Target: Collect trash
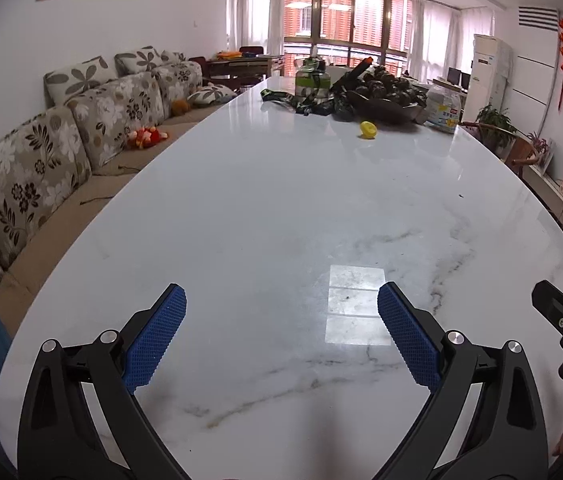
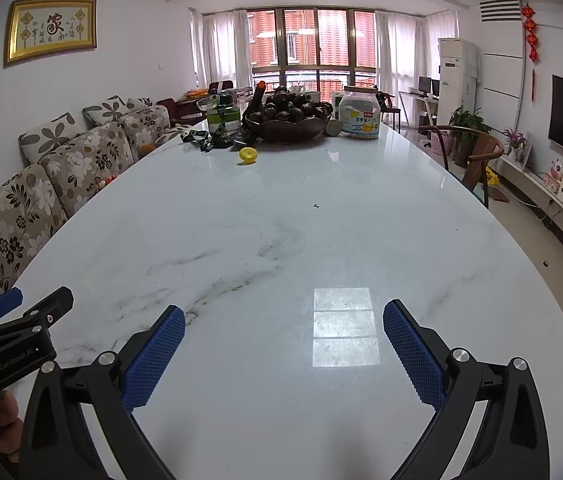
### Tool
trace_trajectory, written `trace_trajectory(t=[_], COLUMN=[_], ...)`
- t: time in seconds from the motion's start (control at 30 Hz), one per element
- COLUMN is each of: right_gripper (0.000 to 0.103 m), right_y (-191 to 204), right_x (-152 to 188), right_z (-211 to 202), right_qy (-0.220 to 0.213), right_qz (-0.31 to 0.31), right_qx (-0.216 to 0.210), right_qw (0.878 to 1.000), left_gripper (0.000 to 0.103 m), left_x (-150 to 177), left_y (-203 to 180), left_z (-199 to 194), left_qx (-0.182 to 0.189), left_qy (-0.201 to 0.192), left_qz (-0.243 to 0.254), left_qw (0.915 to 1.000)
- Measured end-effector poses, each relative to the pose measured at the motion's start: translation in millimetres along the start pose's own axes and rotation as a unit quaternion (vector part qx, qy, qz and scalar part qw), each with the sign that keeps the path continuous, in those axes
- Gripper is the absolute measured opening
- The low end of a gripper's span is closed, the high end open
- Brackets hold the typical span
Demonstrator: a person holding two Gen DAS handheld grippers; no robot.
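Observation:
A small yellow lid-like piece [image 1: 368, 129] [image 2: 248, 155] lies on the white marble table [image 1: 265, 208] [image 2: 341, 208] far ahead, just in front of a dark bowl. A tiny dark speck [image 2: 316, 205] rests mid-table. My left gripper [image 1: 281, 304] hovers open over the near end of the table, nothing between its blue pads [image 1: 153, 344]. My right gripper [image 2: 283, 322] is open too, beside it, also with nothing held. Each gripper shows at the edge of the other's view.
At the far end stand a dark bowl of dark fruit [image 2: 287, 118] [image 1: 385, 98], a green-banded jar [image 2: 223, 116], a white plastic jar [image 2: 359, 116] and a dark strap [image 1: 281, 98]. A floral sofa [image 1: 61, 148] runs along the left; a wooden chair [image 2: 477, 152] stands right.

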State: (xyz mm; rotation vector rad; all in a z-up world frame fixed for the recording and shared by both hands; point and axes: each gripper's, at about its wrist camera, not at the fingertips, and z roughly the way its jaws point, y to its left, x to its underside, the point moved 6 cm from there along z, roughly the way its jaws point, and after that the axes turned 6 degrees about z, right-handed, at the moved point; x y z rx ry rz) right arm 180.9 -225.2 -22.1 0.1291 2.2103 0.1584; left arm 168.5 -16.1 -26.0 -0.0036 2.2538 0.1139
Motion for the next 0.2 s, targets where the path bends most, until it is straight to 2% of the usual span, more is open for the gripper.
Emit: trace_trajectory(t=[0.2], right_gripper=[0.098], right_y=[-1.3], right_x=[-1.3], right_z=[-1.0], right_qy=[-0.002], right_qz=[0.003], right_qx=[0.0], right_qw=[1.0], left_gripper=[0.094], left_x=[-3.8], left_y=[-6.0], left_z=[-2.4], left_qx=[-0.001], left_qy=[-0.007], left_qz=[0.019], left_qw=[0.9998])
